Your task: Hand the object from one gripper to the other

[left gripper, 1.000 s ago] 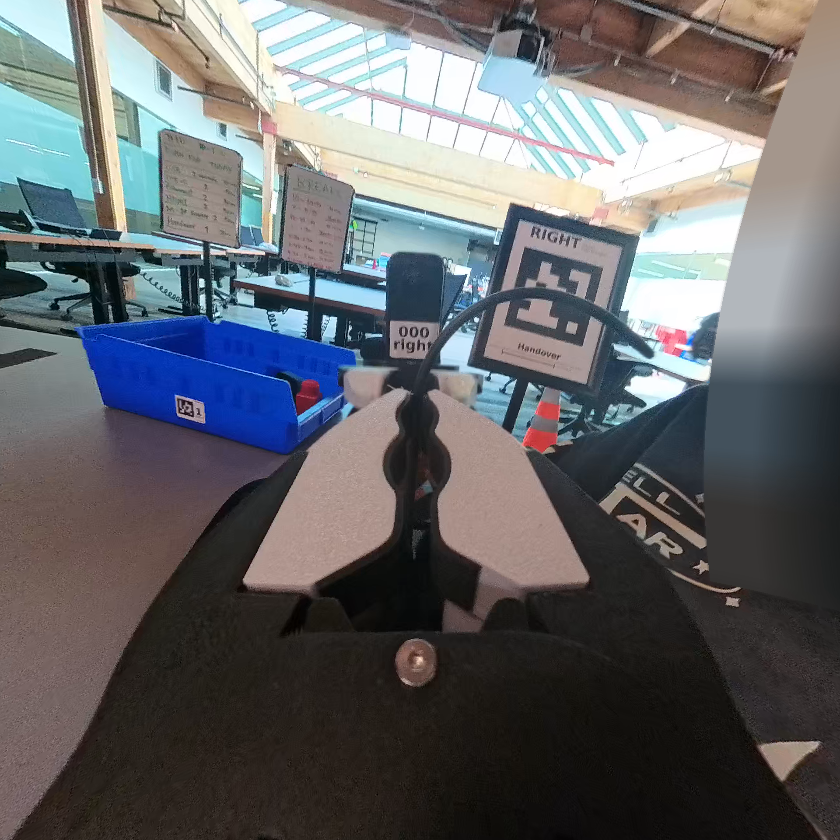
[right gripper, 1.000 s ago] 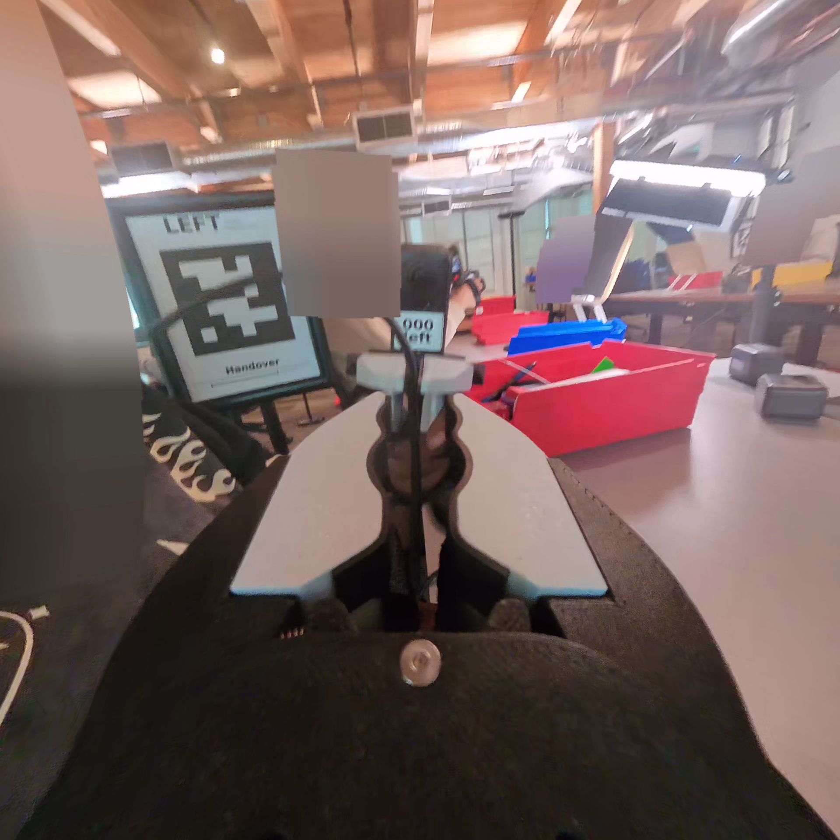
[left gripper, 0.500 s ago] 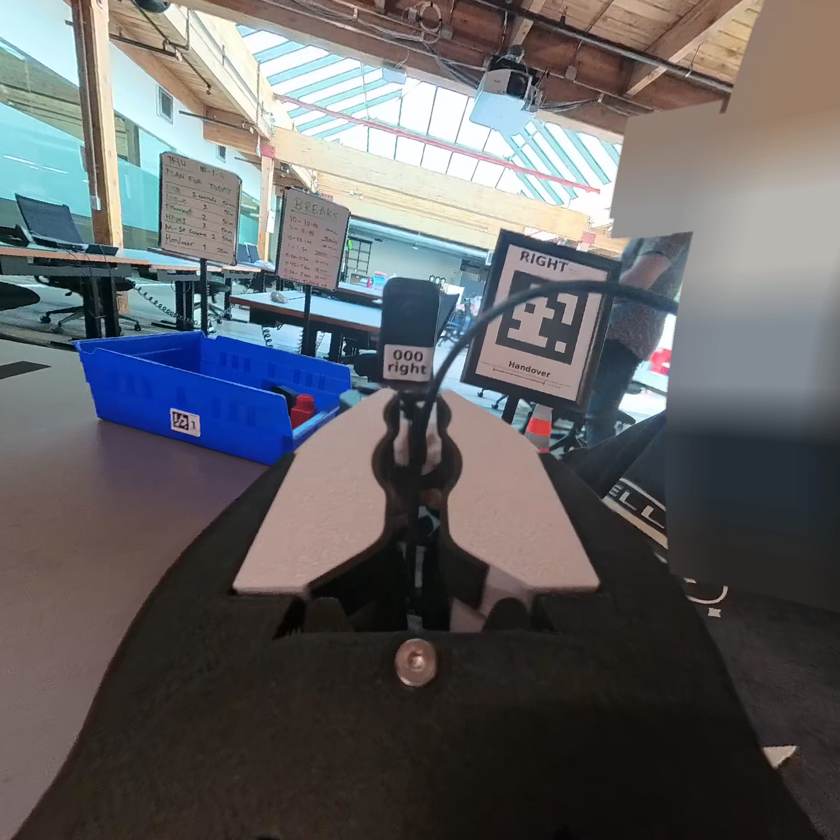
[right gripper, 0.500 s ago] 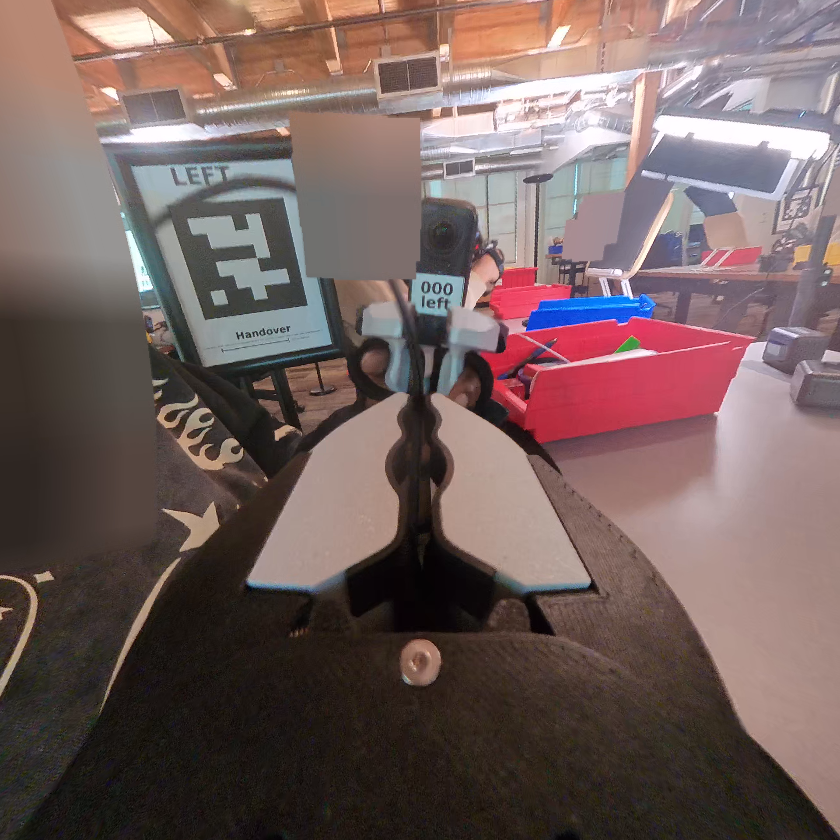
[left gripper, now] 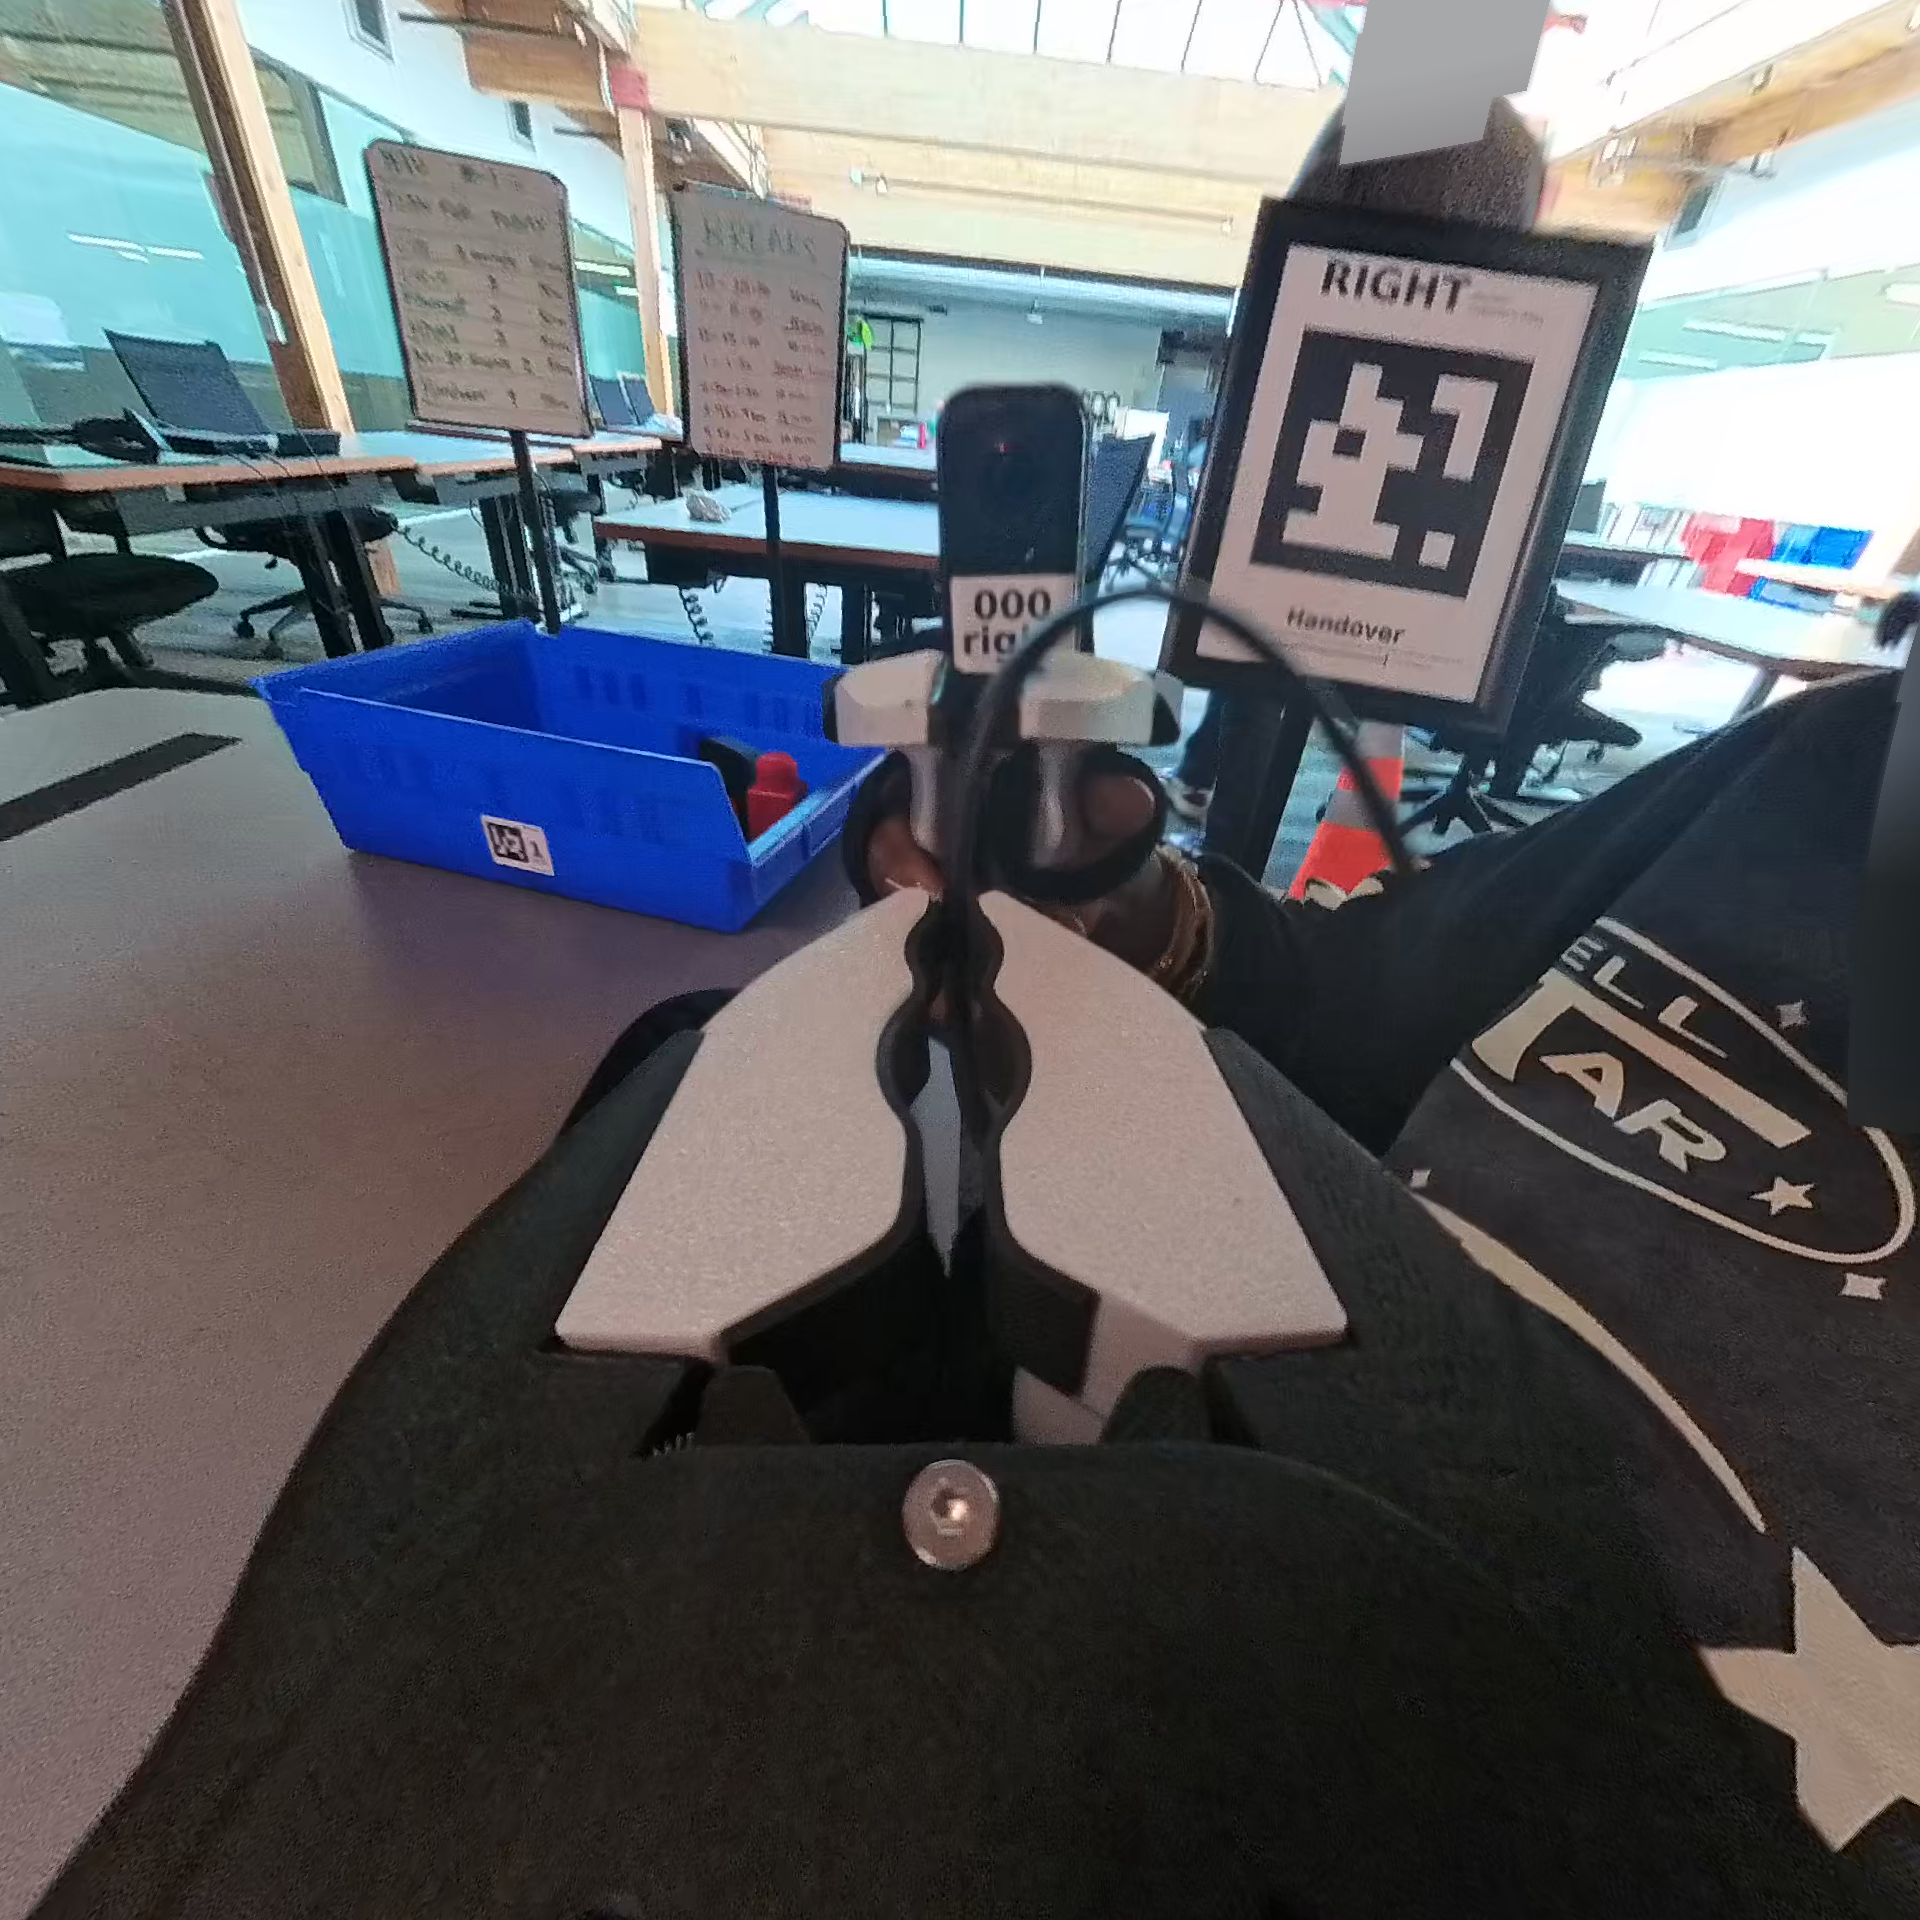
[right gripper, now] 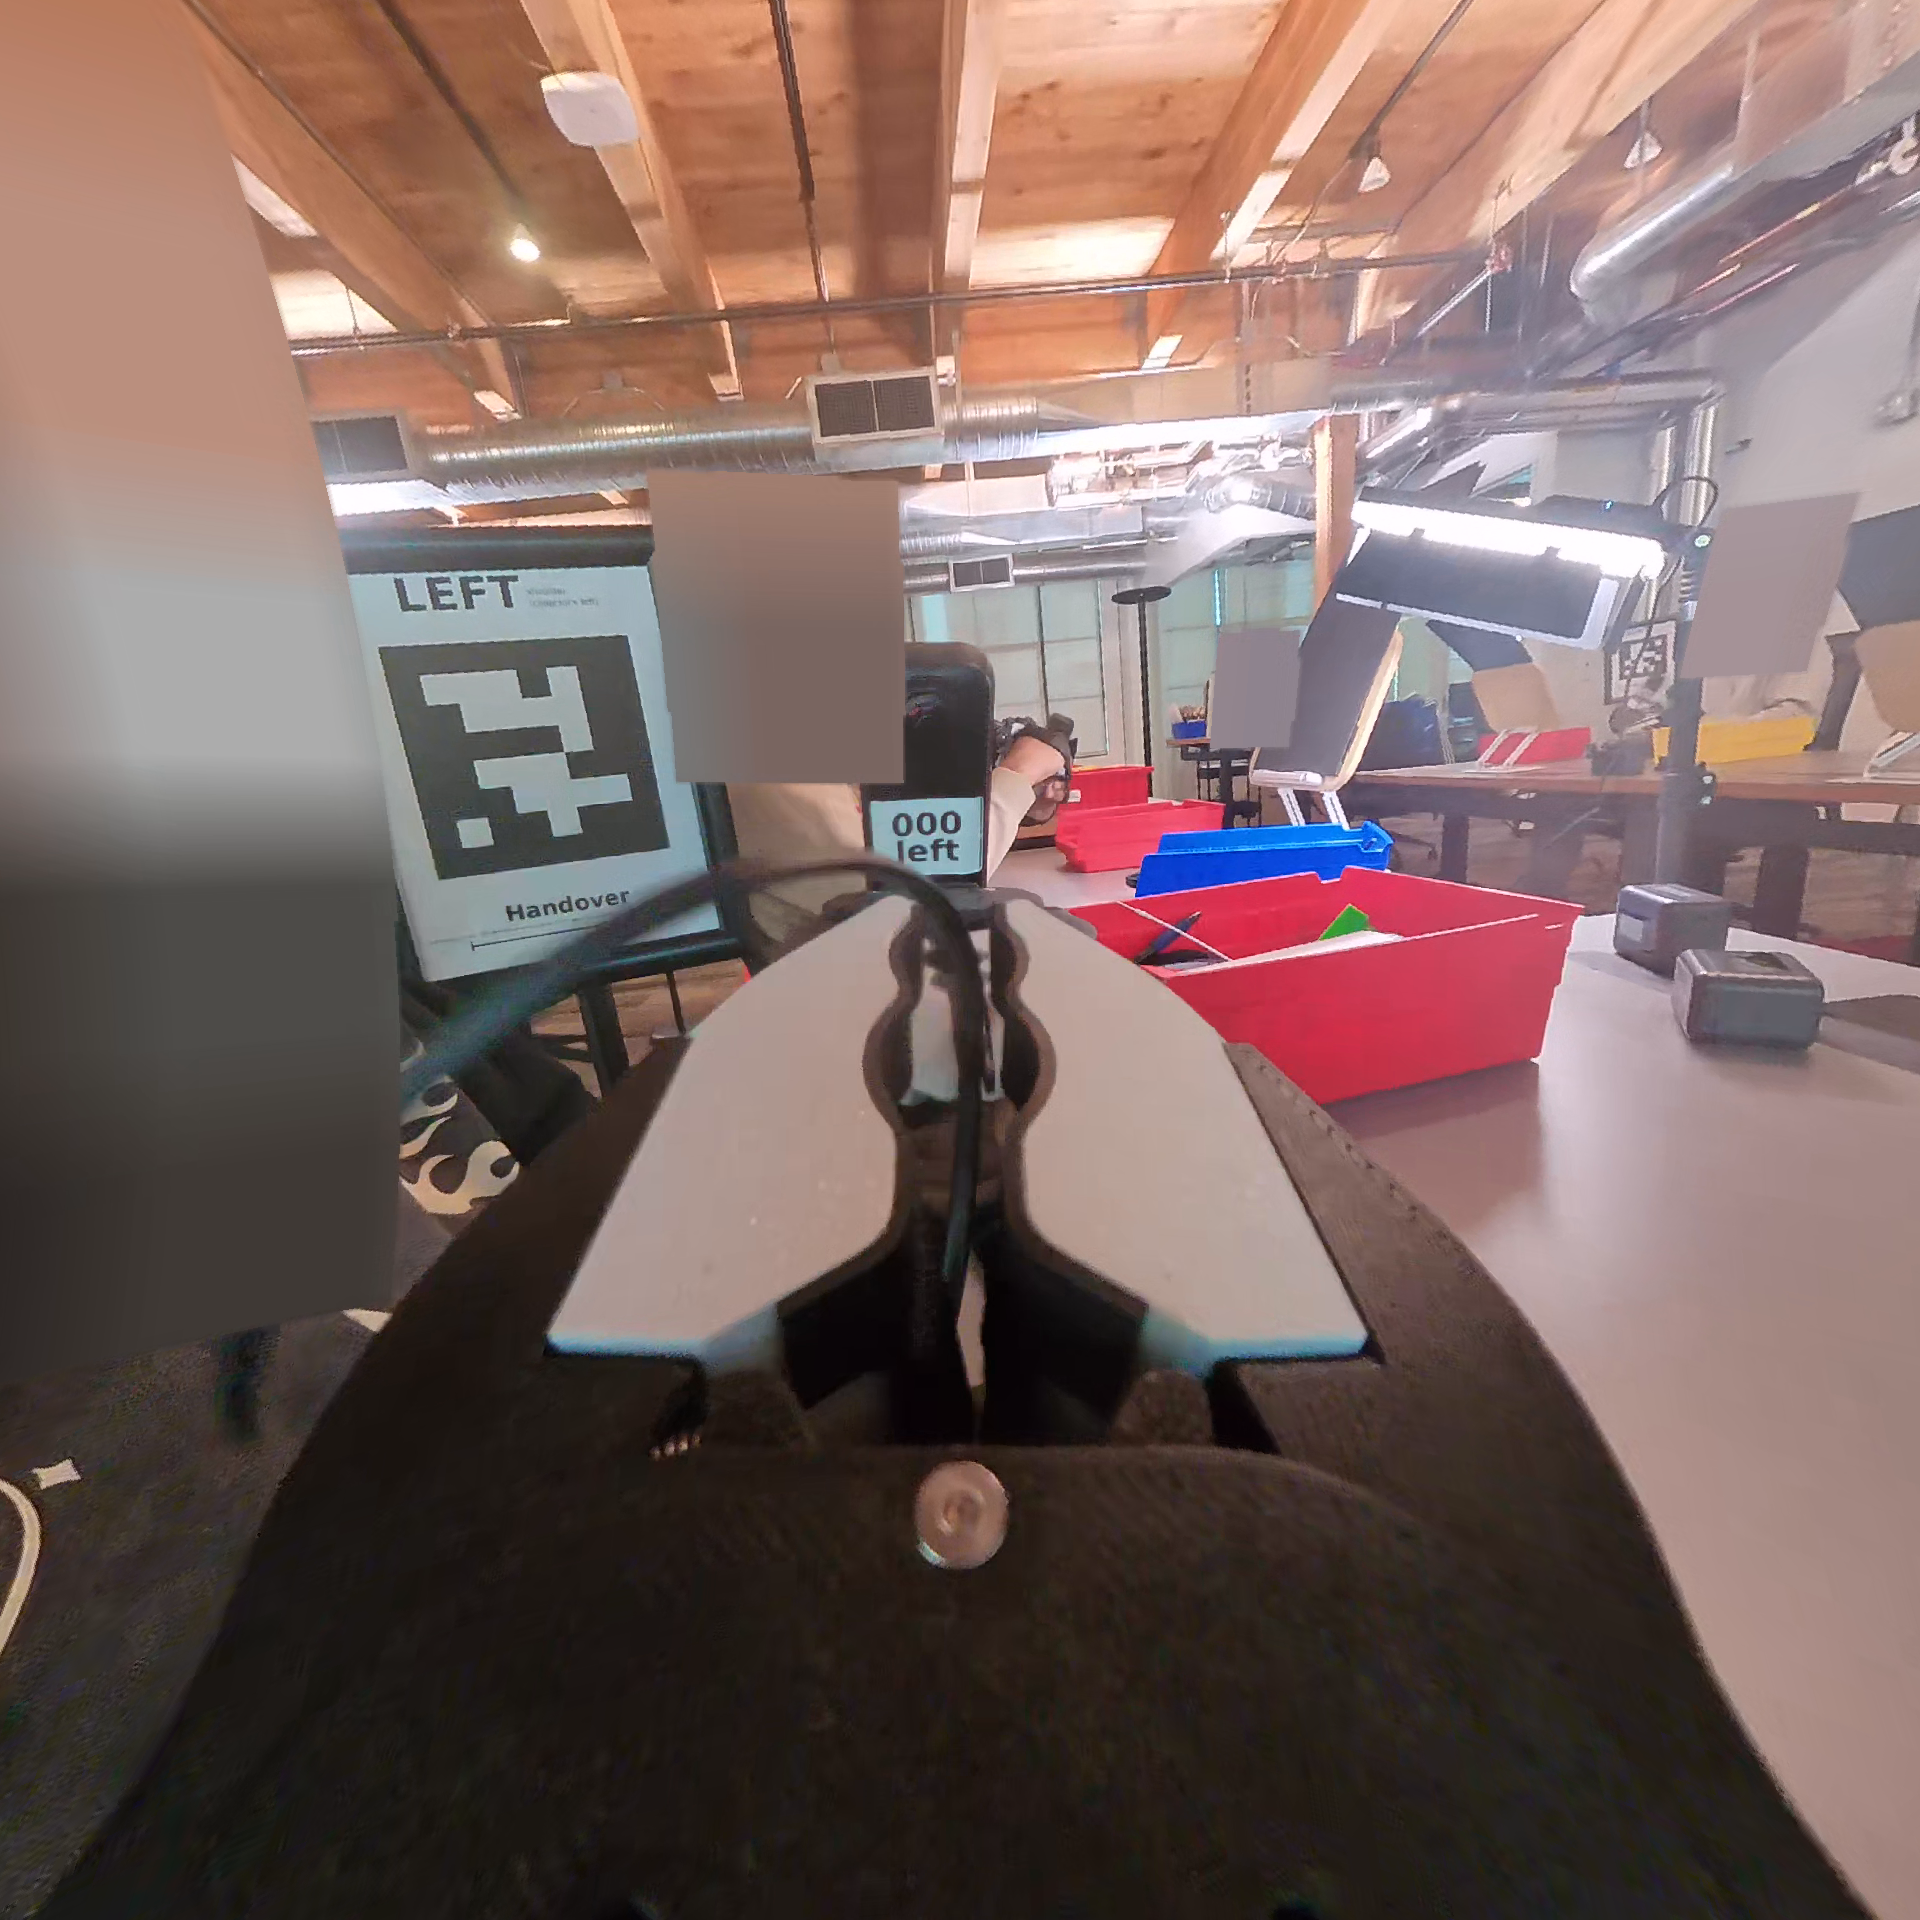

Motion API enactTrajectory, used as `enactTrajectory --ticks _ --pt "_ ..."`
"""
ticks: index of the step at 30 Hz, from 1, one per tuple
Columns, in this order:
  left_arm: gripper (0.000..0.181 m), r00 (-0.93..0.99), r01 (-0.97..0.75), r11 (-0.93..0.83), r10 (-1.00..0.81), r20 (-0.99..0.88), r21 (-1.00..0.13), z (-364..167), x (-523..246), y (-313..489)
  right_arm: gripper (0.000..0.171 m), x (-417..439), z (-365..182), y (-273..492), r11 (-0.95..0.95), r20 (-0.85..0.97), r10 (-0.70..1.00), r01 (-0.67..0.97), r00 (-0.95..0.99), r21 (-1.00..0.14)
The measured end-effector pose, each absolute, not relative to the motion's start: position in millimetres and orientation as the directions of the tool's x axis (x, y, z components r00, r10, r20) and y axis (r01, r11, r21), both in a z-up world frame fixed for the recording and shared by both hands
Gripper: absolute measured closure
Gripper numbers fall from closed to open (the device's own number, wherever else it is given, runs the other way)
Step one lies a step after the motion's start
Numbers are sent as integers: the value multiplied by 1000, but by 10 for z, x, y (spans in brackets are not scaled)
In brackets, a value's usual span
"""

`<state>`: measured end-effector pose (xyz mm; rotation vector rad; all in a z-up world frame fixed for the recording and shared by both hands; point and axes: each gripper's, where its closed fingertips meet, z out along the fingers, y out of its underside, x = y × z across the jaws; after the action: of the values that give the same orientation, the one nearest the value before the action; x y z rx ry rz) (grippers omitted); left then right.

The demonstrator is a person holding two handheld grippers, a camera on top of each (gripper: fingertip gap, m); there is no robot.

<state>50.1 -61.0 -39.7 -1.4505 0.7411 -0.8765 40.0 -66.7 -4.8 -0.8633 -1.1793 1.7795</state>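
Clamped in the left tool (left gripper: 953, 909), tips pressed together on it: a thin black cable (left gripper: 964, 810). Arcs up and off to the right from there, well above the counter (left gripper: 208, 1039). Also passes through the right tool (right gripper: 961, 920), whose tips stand slightly apart around it, apparently not gripping. Face each other nose to nose, nearly touching. Behind the right tool (left gripper: 987, 831), on the counter, a blue bin (left gripper: 436, 748) with a red item inside. Beyond the left one, a red bin (right gripper: 1455, 997). A framed marker sign (left gripper: 1371, 457) behind.
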Motion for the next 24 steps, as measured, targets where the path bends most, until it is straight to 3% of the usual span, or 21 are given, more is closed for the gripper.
enactTrajectory --ticks 10,15,20,24 --pt "178 429 237 -52 -890 153 -970 -108 396 -728 150 233 -440 -872 -198 -134 839 -66 -527 -978" --pt "178 418 244 -49 -896 150 -969 -94 429 -748 166 249 -461 -932 -182 -127 823 -45 -553 -982" --pt "156 451 228 -15 -884 119 -974 -89 404 -727 167 271 -336 -790 -199 -116 859 -117 -499 -973" --pt "154 532 135 -25 -842 93 -991 -262 404 -590 167 328 -183 -679 -196 -86 893 -211 -442 -958"
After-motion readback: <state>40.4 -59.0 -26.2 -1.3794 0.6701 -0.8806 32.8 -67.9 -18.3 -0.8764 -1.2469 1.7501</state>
